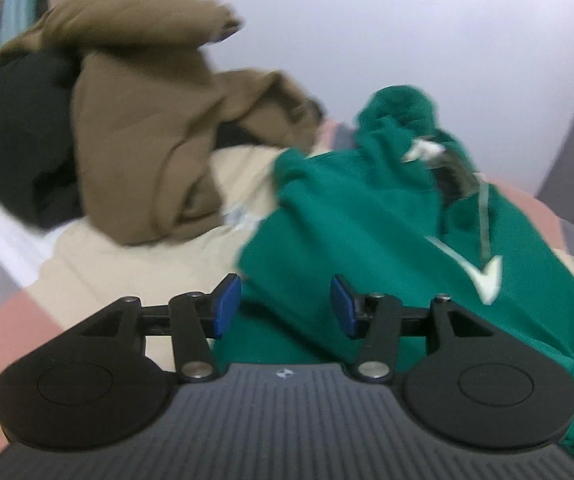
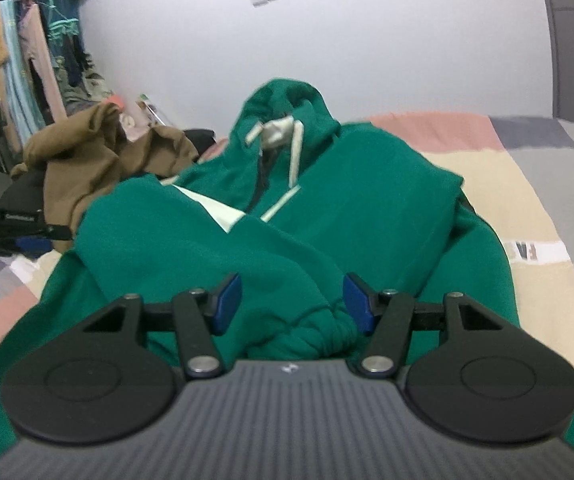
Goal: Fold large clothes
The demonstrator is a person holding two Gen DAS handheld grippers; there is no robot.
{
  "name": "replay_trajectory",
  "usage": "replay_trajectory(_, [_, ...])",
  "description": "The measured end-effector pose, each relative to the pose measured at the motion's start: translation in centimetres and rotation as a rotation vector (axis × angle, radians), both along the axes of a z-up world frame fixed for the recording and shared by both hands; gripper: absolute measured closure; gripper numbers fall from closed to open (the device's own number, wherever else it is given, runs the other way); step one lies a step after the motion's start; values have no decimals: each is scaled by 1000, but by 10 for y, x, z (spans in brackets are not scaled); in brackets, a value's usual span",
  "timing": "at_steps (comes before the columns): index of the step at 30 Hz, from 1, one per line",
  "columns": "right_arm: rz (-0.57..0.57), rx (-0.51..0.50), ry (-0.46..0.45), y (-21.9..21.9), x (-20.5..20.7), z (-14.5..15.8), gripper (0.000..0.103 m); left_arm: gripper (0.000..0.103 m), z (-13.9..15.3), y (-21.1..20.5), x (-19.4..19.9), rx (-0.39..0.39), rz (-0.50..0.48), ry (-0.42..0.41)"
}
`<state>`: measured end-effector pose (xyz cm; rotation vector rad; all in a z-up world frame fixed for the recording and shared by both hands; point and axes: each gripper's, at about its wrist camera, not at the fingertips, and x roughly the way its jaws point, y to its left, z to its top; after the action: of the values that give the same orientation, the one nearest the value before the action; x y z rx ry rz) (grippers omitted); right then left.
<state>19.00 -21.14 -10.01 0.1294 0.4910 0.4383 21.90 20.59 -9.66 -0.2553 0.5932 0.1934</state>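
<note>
Right wrist view: one green hoodie (image 2: 367, 208), one brown garment (image 2: 87, 160), both tongs spread

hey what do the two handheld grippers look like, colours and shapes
Both match: the left gripper and right gripper have a grey ribbed body with a small white logo, two round black discs, black linkage arms with silver pins, and blue-padded jaws.

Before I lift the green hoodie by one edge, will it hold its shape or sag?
It will probably sag: the green hoodie already lies in soft folds and bunches on the bed. The thick fabric suggests some weight, so the far side may drag. Its drawstrings hang loose and would likely dangle.
</note>
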Motion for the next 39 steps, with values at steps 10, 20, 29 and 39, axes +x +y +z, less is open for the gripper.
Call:
replay_trajectory(10, [28,-56,3,18,19,-14,66,47,-31,-58,24,-3,-164,10])
replay_trajectory(20, [32,-60,99,23,35,-33,67,47,-59,-65,36,50,-223,126])
replay_trajectory(29, [5,127,80,-2,55,10,40,36,8,-52,40,-44,-196,-5])
replay_trajectory(39, [-17,205,82,26,232,40,40,33,16,-4,219,-158,-133,-73])
